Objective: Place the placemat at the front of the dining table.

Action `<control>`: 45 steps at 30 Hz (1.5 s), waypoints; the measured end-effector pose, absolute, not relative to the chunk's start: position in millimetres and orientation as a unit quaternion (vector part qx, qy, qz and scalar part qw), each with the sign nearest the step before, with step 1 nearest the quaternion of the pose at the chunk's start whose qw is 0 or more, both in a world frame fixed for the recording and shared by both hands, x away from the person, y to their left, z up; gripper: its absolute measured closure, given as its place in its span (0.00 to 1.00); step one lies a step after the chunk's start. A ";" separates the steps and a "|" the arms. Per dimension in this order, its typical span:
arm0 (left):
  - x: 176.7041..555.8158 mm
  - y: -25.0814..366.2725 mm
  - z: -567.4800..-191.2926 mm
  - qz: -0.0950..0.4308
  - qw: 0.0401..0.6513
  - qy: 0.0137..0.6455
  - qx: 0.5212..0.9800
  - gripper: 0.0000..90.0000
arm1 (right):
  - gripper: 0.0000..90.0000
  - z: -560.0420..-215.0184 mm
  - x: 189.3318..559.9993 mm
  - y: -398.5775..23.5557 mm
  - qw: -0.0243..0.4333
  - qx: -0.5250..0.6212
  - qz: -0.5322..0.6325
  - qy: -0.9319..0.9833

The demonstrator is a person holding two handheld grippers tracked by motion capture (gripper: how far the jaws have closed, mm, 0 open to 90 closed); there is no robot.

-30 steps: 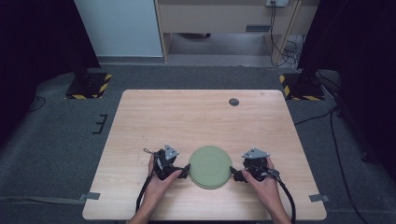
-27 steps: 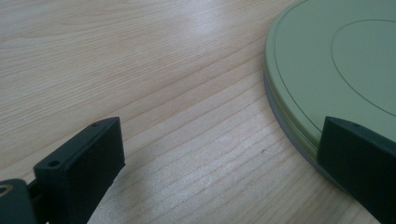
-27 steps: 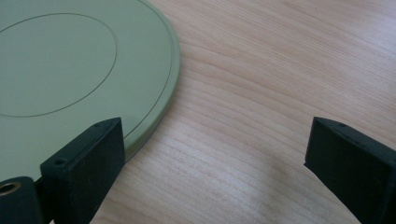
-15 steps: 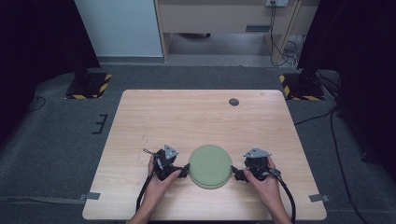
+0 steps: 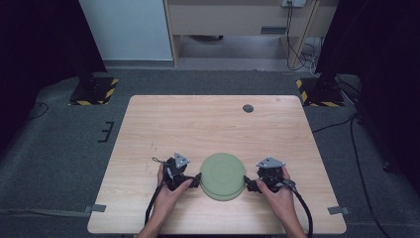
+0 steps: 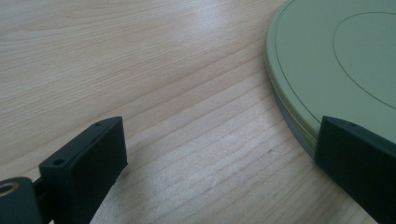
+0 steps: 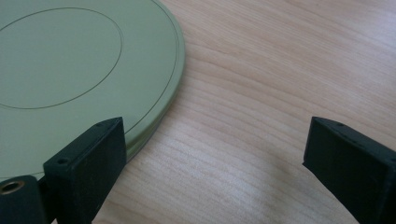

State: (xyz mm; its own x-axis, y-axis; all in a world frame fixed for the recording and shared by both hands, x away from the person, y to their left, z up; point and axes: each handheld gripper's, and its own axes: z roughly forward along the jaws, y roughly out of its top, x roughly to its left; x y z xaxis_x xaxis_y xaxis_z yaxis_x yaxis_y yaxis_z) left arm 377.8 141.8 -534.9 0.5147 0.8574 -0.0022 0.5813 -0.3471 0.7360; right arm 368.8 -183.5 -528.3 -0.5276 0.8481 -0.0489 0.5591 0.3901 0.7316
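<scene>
Two bare forearms with no sleeves. Each hand grips a compact black handheld gripper, the left gripper and right gripper, each topped by a grey three-cornered plate. Black cables trail back from both. Matte black rectangular jaws carry small screw holes.

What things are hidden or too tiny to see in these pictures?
- Underside of the green plate: it lies face down on the table in all views.
- Small dark round thing near the table's far edge: too small in the high view to tell what it is.
- Plate's far side: cut off by the picture edge in both gripper views.
- Left gripper and right gripper: bodies below the frame there.
</scene>
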 end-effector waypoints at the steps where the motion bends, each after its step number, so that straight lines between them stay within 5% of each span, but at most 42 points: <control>1: 379.6 141.9 -535.0 0.197 0.351 0.454 0.795 0.02 | 0.06 -528.6 368.8 -181.9 0.223 0.438 0.338 0.803; 45: 384.0 142.1 -534.8 0.186 0.362 0.465 0.786 0.01 | 0.07 -528.6 366.8 -172.9 0.218 0.435 0.343 0.804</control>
